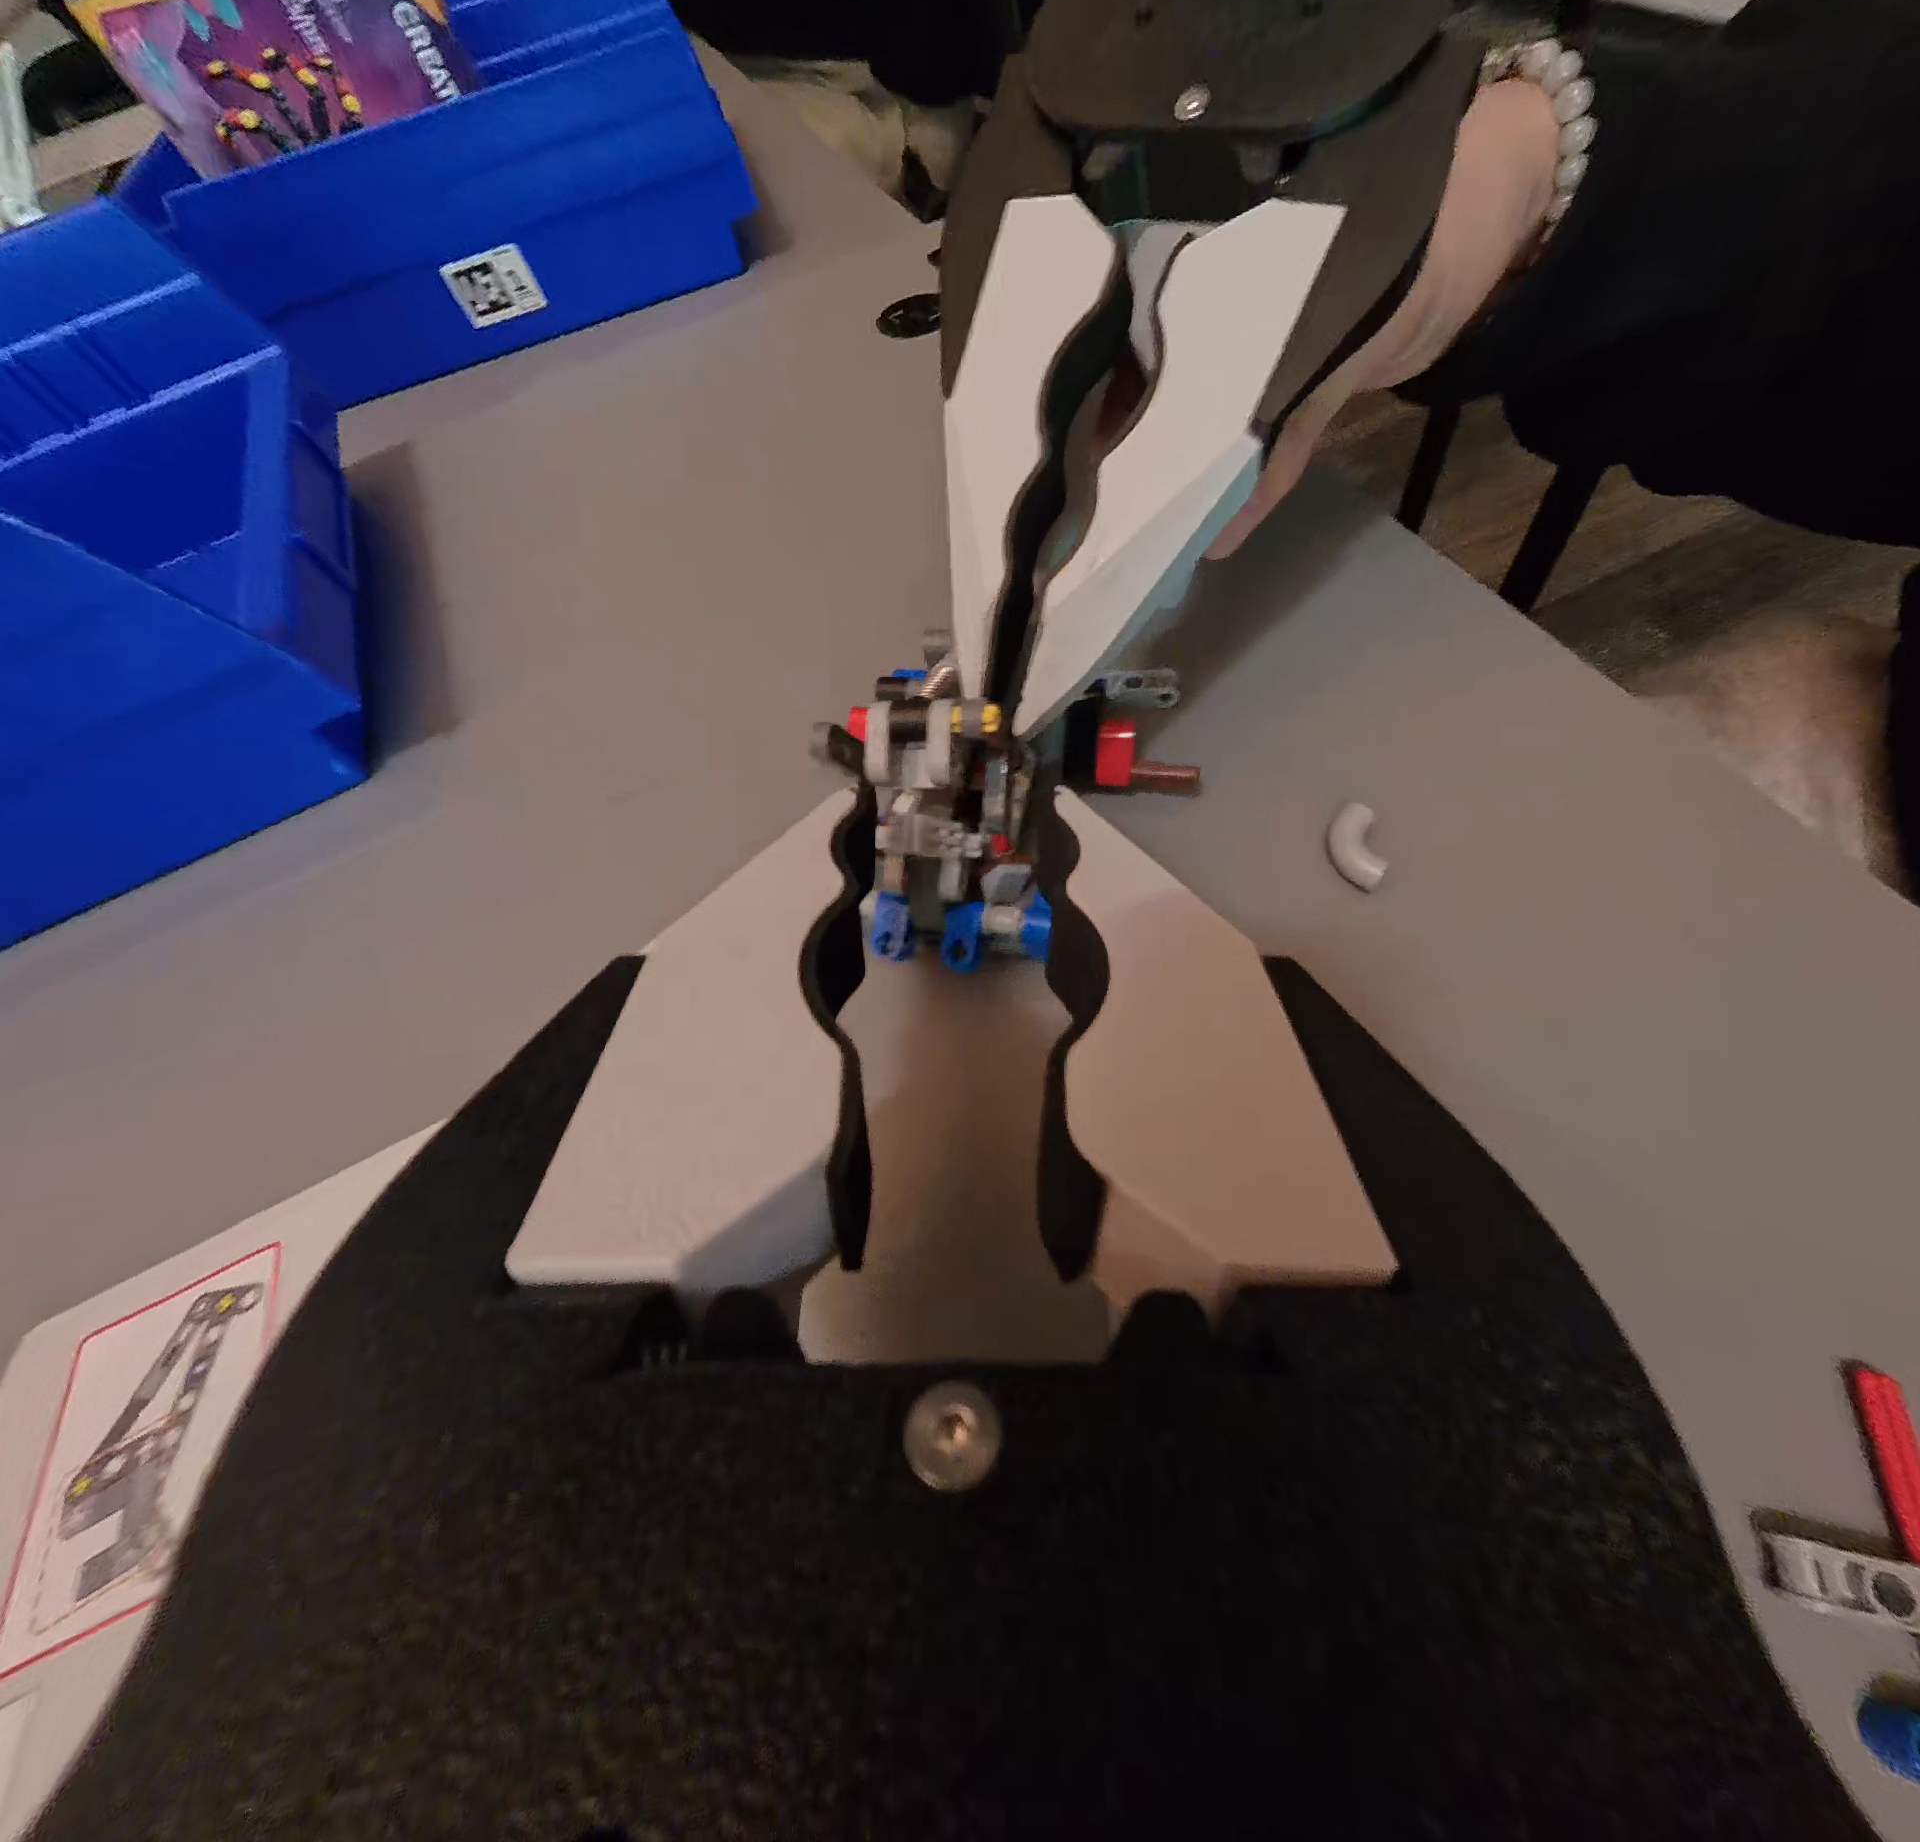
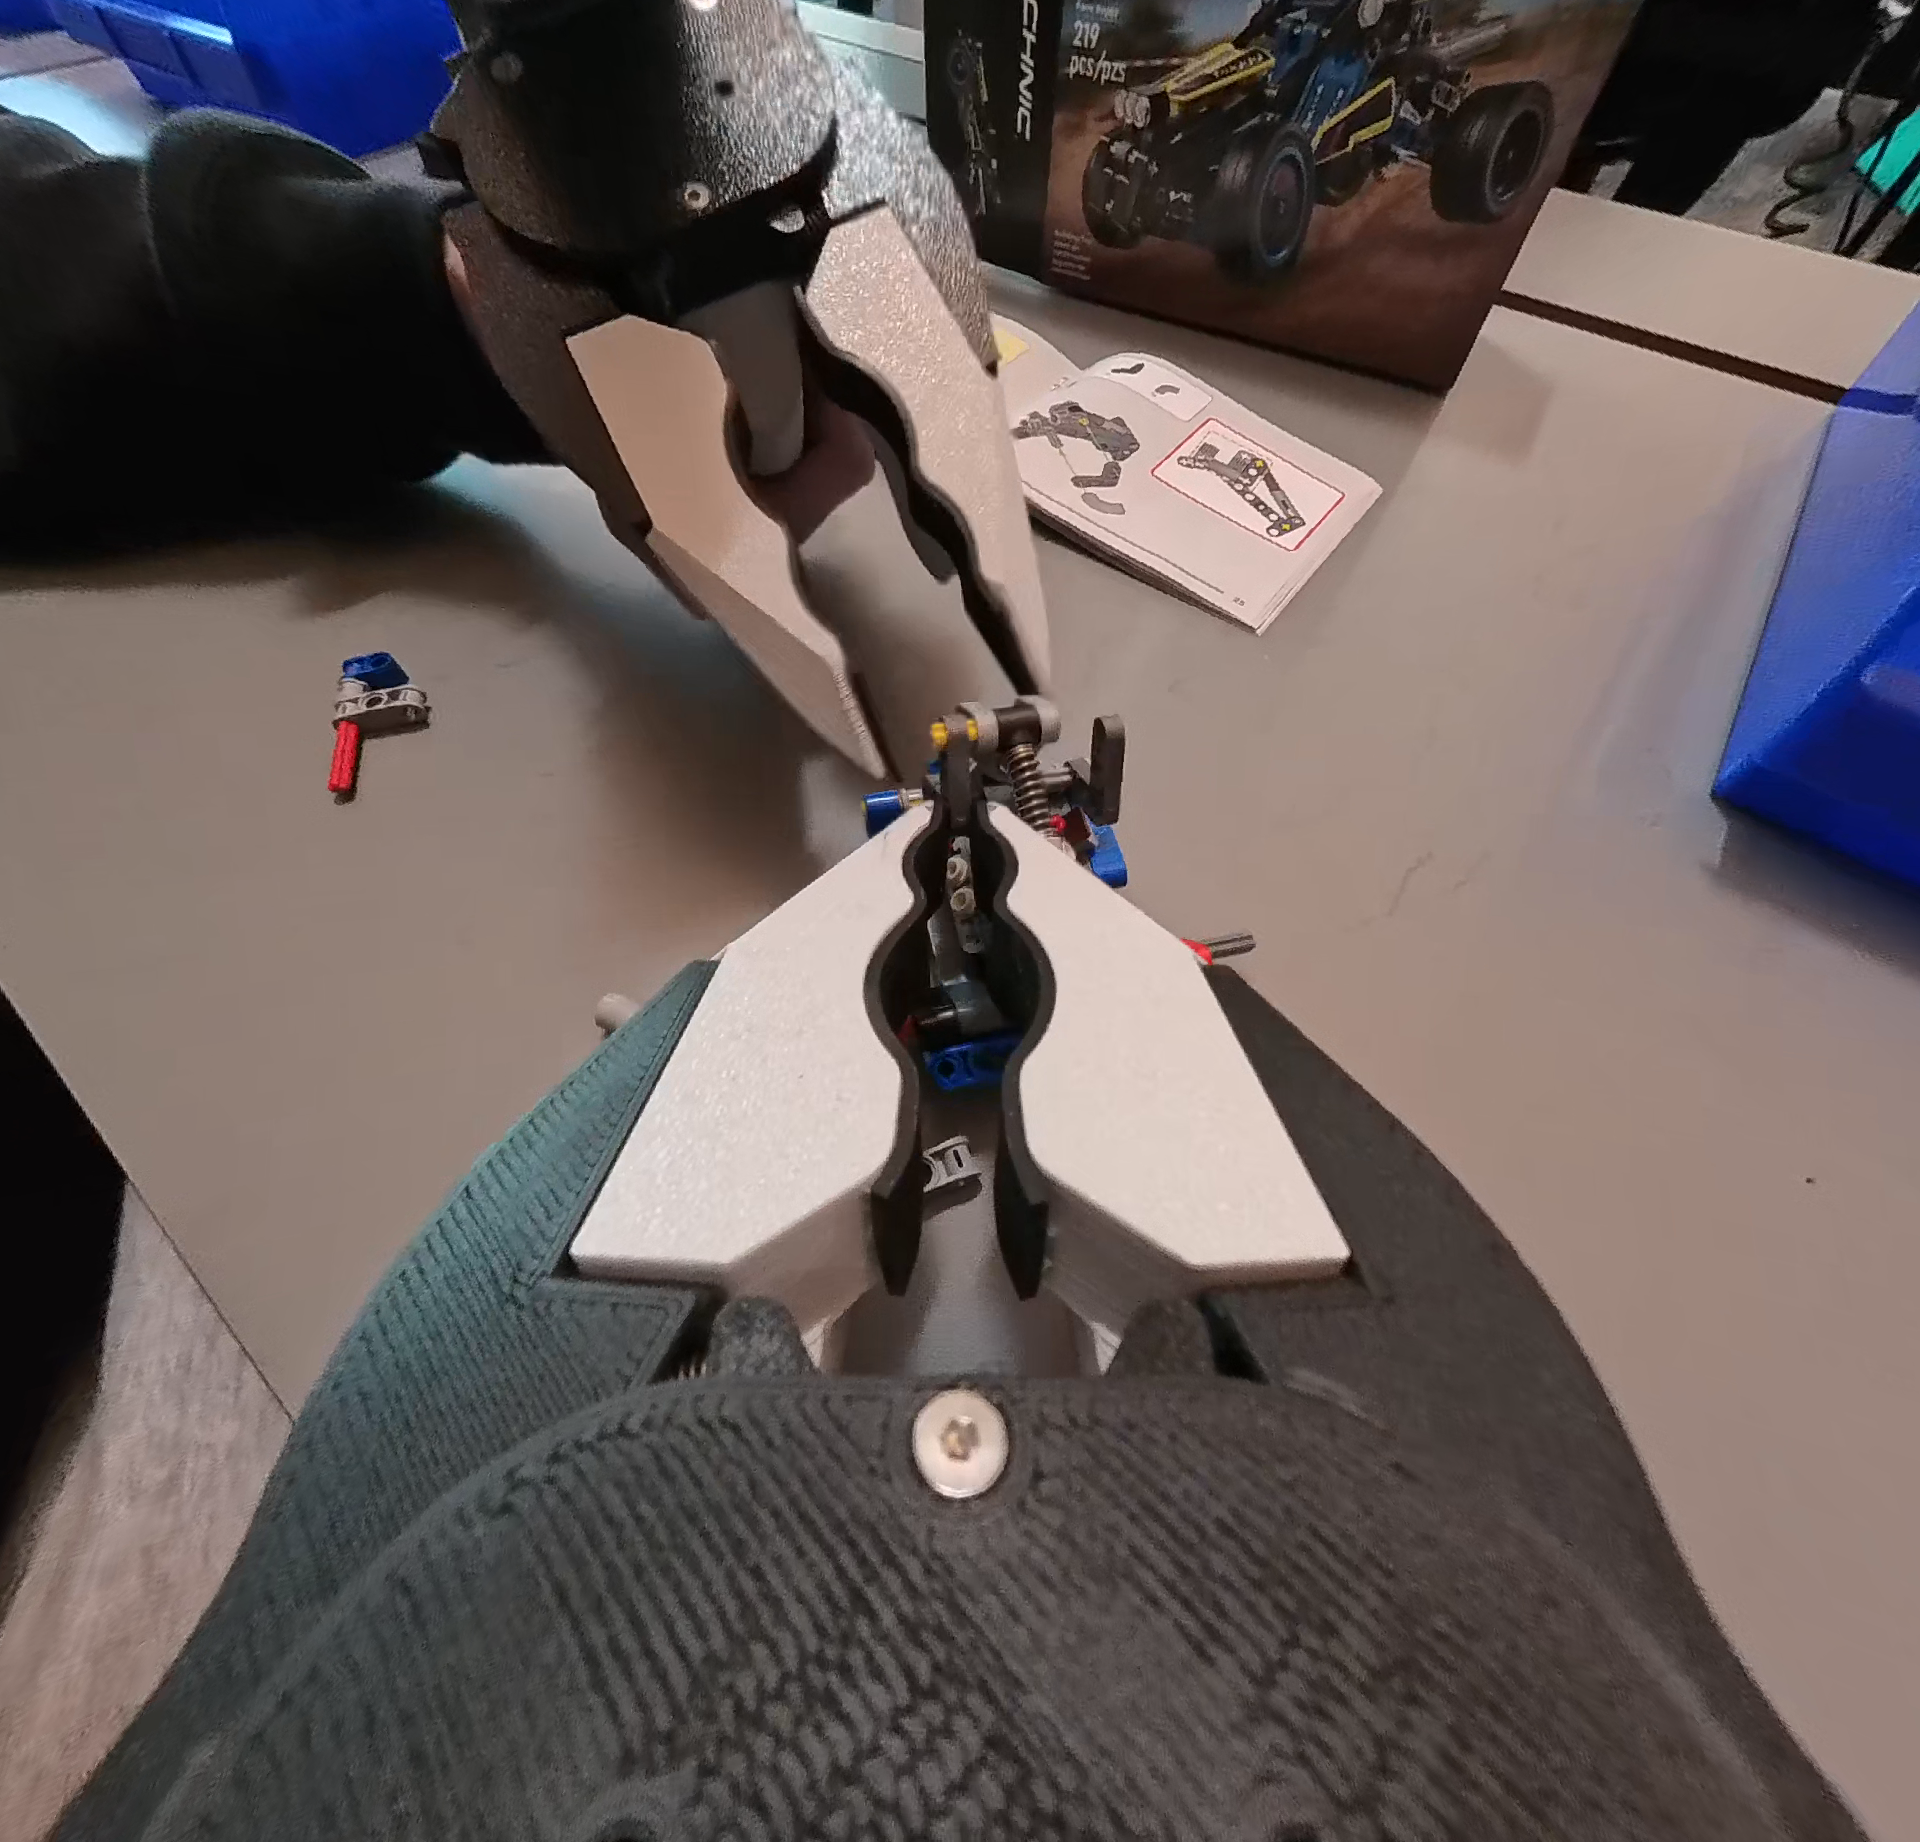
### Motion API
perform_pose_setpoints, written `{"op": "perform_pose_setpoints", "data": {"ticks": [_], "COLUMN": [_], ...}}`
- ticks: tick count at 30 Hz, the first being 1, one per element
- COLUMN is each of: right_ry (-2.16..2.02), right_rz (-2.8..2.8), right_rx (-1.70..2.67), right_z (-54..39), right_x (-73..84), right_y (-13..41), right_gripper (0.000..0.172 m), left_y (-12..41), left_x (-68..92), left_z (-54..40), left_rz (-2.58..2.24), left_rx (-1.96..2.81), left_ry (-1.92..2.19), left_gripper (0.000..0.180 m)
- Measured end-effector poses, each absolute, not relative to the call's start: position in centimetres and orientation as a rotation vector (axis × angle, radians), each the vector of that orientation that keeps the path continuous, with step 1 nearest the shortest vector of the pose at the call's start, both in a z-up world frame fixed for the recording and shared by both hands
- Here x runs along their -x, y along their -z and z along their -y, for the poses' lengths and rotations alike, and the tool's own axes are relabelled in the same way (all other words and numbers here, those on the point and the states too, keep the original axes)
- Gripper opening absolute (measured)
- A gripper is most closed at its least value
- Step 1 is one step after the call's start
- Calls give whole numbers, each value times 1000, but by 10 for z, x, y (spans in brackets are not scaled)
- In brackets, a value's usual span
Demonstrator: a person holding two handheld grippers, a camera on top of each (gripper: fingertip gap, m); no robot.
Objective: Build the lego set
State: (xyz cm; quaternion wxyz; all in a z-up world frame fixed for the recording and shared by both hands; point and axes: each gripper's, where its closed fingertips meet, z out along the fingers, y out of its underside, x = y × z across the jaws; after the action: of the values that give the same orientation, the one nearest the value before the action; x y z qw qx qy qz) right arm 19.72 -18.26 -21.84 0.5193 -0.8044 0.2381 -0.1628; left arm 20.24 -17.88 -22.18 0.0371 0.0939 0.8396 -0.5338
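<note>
A small brick assembly (image 1: 935, 836) of grey, blue, red and black parts with a metal spring stands on the grey table (image 1: 623, 566). My left gripper (image 1: 954, 816) straddles its lower part, and its pads touch the blue ends on both sides. My right gripper (image 1: 1003, 717) comes in from the far side. In the right wrist view my right gripper (image 2: 956, 821) is shut on a thin dark beam (image 2: 954, 779) of the assembly (image 2: 1039, 764). The left gripper (image 2: 958, 730) reaches in there from the upper left, with a fingertip on either side of the assembly.
Blue bins (image 1: 447, 192) stand at the left, one holding a toy box (image 1: 281, 57). A boxed car set (image 2: 1278, 99) and an open booklet (image 2: 1195, 483) lie beyond. Loose parts lie about: a red-and-blue piece (image 2: 374, 701), a grey elbow (image 1: 1359, 847), a red block (image 1: 1120, 756). Left and right tips are no more than a few centimetres apart.
</note>
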Motion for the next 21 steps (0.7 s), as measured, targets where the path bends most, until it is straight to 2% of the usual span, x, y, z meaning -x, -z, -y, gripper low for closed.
{"op": "perform_pose_setpoints", "data": {"ticks": [10,21], "right_ry": [418,450], "right_rz": [-560,-557], "right_rx": [1967,1984], "right_z": [181,179], "right_x": [-198,-200], "right_y": [223,225], "right_gripper": [1,0], "left_y": [243,244], "left_x": [-208,-207], "left_z": [173,177], "left_rz": [-2632,-2679], "left_rx": [-321,-232], "left_ry": [1476,1476], "left_gripper": [26,22]}}
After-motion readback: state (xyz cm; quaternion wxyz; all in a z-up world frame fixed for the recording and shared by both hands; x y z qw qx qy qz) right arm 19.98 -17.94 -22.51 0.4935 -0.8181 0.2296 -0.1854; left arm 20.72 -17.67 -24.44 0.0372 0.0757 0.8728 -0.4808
